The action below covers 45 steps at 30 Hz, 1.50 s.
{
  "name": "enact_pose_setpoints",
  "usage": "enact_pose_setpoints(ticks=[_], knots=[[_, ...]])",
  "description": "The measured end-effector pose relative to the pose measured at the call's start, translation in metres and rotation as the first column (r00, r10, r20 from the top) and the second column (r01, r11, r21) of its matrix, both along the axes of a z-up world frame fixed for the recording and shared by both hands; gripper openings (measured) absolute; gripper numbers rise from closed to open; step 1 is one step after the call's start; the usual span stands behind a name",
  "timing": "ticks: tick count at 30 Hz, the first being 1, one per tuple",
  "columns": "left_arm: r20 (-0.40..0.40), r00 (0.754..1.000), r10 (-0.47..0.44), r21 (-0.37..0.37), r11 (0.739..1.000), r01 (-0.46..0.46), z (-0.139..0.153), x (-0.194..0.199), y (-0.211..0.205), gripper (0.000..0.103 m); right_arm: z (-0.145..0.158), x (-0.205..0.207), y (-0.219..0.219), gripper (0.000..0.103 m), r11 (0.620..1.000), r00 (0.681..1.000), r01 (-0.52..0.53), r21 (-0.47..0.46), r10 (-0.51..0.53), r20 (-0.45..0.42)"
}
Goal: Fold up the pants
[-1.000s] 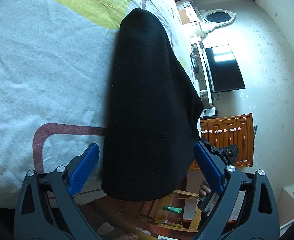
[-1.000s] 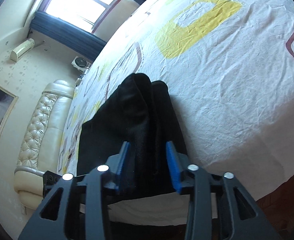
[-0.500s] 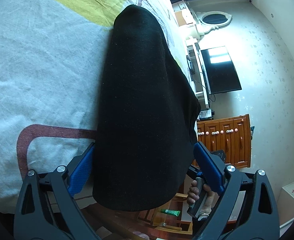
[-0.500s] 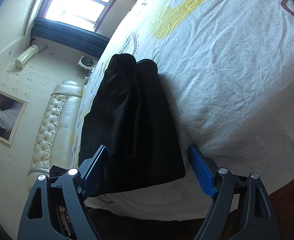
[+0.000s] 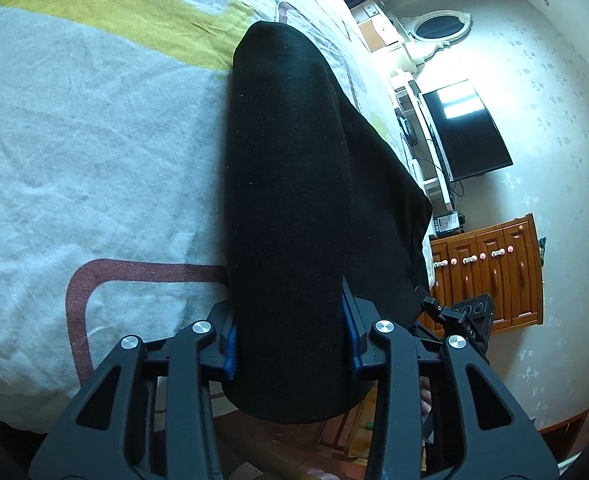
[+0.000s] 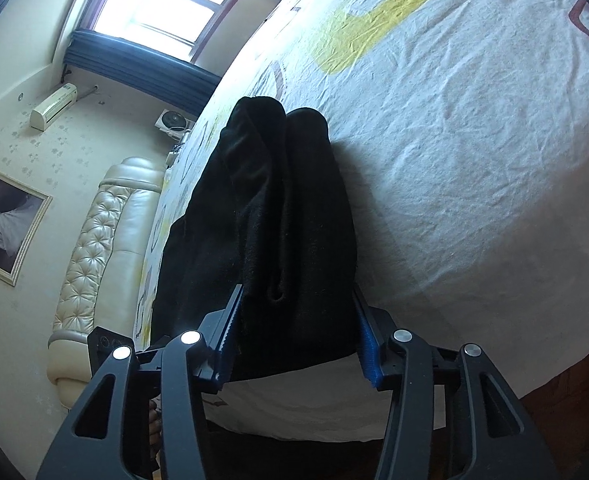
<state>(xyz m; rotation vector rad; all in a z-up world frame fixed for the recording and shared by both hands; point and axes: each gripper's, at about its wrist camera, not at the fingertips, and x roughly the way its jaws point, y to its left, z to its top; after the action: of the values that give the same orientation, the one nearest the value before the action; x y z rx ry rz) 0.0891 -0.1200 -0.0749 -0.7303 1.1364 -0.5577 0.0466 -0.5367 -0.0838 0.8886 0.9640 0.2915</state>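
Note:
The black pants [image 5: 290, 200] lie folded lengthwise on the bed, with the near end hanging over the bed's edge. My left gripper [image 5: 290, 340] is shut on that near end, its blue pads pressing the cloth from both sides. In the right wrist view the pants [image 6: 270, 208] show as two bunched folds. My right gripper [image 6: 294, 340] is shut on their near end, blue pads against the fabric on both sides. The right gripper's body also shows in the left wrist view [image 5: 466, 320], just to the right.
The white bedsheet [image 5: 94, 140] with yellow and brown shapes covers the bed [image 6: 474, 140]. A wooden cabinet [image 5: 490, 276] and a TV [image 5: 466, 132] stand beyond the bed's edge. A cream padded headboard [image 6: 106, 248] and a window [image 6: 166, 8] are at the left.
Both grippers were wide open around the pants half a second ago and have closed on the near end. The right one had opened from an earlier grip before closing again.

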Motion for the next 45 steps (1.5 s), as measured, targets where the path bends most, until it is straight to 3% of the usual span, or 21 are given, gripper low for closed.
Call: enact_pose_setpoints(ticks=[7, 14, 20, 28, 31, 33, 38, 42, 45], knots=[[0.001, 0.999, 0.042, 0.020, 0.999, -0.042, 0.004, -0.001, 0.032, 0.037, 0.002, 0.012, 0.030, 0.050, 0.999, 0.999, -0.042, 0.015, 0.042, -0.001], [-0.020, 0.992, 0.123, 0.052, 0.991, -0.122, 0.009, -0.012, 0.097, 0.037, -0.002, 0.037, 0.096, 0.050, 0.988, 0.989, -0.146, 0.056, 0.148, -0.020], [-0.029, 0.978, 0.208, 0.080, 0.976, -0.205, 0.012, -0.026, 0.160, 0.037, -0.004, 0.056, 0.167, 0.050, 0.964, 0.967, -0.247, 0.094, 0.252, -0.039], [-0.035, 0.963, 0.268, 0.076, 0.961, -0.265, 0.010, -0.045, 0.216, 0.038, -0.003, 0.062, 0.230, 0.050, 0.930, 0.929, -0.363, 0.054, 0.365, -0.051], [-0.047, 0.966, 0.253, 0.065, 0.966, -0.250, 0.007, -0.046, 0.214, 0.043, -0.004, 0.059, 0.229, 0.050, 0.934, 0.933, -0.355, 0.038, 0.356, -0.053], [-0.038, 0.973, 0.227, 0.072, 0.972, -0.224, 0.008, -0.046, 0.212, 0.049, -0.006, 0.056, 0.225, 0.056, 0.938, 0.937, -0.343, 0.049, 0.345, -0.056], [-0.012, 0.981, 0.191, 0.007, 0.982, -0.191, 0.017, -0.054, 0.236, 0.075, -0.003, 0.054, 0.204, 0.074, 0.950, 0.951, -0.301, 0.090, 0.306, -0.054], [0.051, 0.972, 0.230, 0.018, 0.973, -0.231, 0.023, -0.052, 0.264, 0.081, 0.007, 0.072, 0.195, 0.078, 0.958, 0.962, -0.271, 0.098, 0.273, -0.008], [0.027, 0.966, 0.257, -0.028, 0.966, -0.256, 0.014, -0.030, 0.277, 0.081, 0.007, 0.100, 0.202, 0.079, 0.958, 0.966, -0.257, 0.130, 0.258, 0.005]])
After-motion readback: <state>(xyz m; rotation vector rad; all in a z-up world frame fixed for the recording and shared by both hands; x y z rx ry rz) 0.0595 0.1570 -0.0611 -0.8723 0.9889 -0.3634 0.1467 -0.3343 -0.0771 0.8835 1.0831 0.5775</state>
